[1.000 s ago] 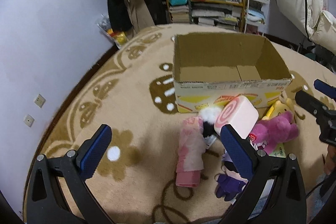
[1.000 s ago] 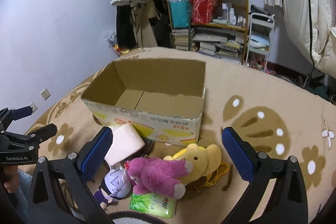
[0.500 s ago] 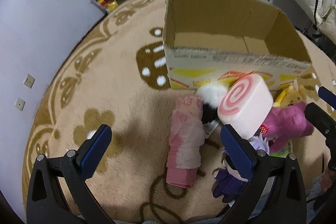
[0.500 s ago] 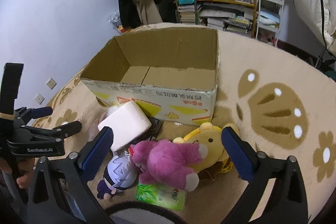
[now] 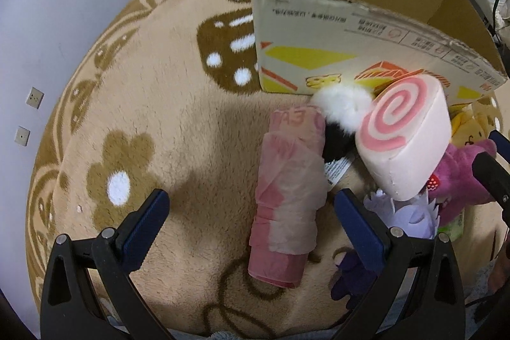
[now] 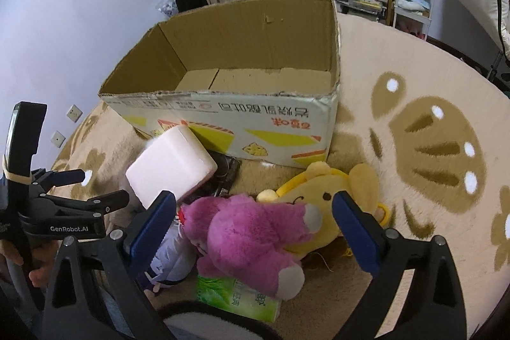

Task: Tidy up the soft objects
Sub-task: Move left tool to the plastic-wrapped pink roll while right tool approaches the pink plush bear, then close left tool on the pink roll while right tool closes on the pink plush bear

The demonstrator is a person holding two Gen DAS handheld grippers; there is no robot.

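1. My left gripper (image 5: 251, 214) is spread wide over the carpet (image 5: 153, 123), holding nothing; the pink roll (image 5: 288, 196) lies between its fingers, untouched.
2. My right gripper (image 6: 253, 212) is equally wide and empty, with the magenta bear (image 6: 255, 231) lying between its fingers.
3. The swirl cushion (image 5: 404, 133) leans just beside the pink roll, covering part of a black-and-white toy (image 5: 342, 113).
4. The yellow plush (image 6: 328, 199) lies under the magenta bear; a green packet (image 6: 236, 297) is half buried beneath.
5. The cardboard box (image 6: 229, 123) stands open behind the pile; I cannot make out the purple doll (image 5: 408, 214) fully.
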